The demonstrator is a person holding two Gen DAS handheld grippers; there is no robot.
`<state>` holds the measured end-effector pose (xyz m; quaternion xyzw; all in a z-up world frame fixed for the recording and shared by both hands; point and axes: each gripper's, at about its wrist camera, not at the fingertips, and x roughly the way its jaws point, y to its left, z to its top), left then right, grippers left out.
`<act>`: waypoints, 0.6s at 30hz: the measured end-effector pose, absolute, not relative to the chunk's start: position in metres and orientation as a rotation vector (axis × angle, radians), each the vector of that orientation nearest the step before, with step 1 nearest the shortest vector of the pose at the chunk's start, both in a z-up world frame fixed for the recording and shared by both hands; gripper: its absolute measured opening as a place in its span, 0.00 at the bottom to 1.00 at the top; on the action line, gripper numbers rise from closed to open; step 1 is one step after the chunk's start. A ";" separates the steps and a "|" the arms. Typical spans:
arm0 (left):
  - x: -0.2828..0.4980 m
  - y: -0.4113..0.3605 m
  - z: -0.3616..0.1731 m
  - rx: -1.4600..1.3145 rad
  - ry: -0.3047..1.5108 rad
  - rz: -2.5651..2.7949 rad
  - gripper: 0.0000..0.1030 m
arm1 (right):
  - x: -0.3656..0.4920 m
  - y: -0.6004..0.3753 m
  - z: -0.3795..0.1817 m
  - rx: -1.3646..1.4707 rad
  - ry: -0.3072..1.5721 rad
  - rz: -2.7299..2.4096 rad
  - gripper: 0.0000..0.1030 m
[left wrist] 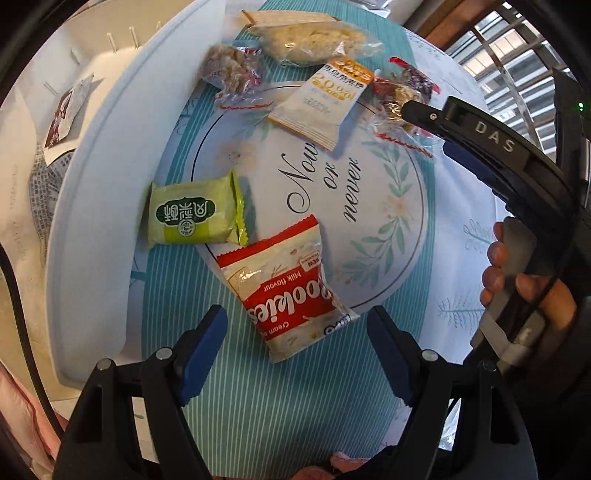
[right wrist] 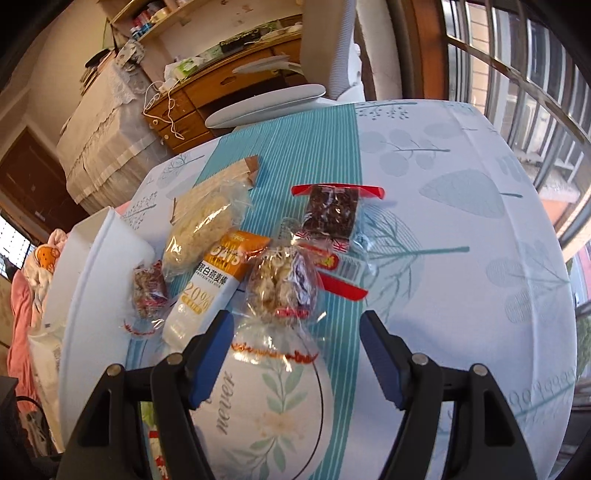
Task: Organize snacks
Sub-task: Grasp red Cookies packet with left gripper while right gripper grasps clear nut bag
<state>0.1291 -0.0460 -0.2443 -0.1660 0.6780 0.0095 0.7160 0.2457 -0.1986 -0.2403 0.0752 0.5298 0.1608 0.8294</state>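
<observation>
The left gripper point(left wrist: 295, 354) hangs with jaws spread over the red-and-white plastic cookie packet point(left wrist: 286, 286) at lower centre; the right gripper point(right wrist: 297, 354), jaws also spread, hovers over the clear-wrapped nut cluster snack point(right wrist: 280, 284).

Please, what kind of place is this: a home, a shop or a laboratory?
Most likely a lived-in home. A wooden desk with cluttered shelves stands behind, the table has a printed household tablecloth, and there is a barred window at the side.

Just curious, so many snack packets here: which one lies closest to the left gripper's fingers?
The red-and-white Cookies packet: its lower end lies between the open left gripper fingers. The green packet and the others sit farther off.
</observation>
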 end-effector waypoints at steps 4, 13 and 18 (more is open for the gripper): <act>0.134 -0.050 -0.252 -0.370 1.509 0.036 0.72 | 0.250 -0.191 -0.246 0.114 1.102 0.351 0.69; 0.139 -0.058 -0.272 -0.376 1.552 0.046 0.62 | 0.253 -0.173 -0.256 0.025 1.094 0.403 0.51; 0.135 -0.060 -0.276 -0.383 1.549 0.048 0.55 | 0.256 -0.165 -0.258 -0.012 1.090 0.434 0.41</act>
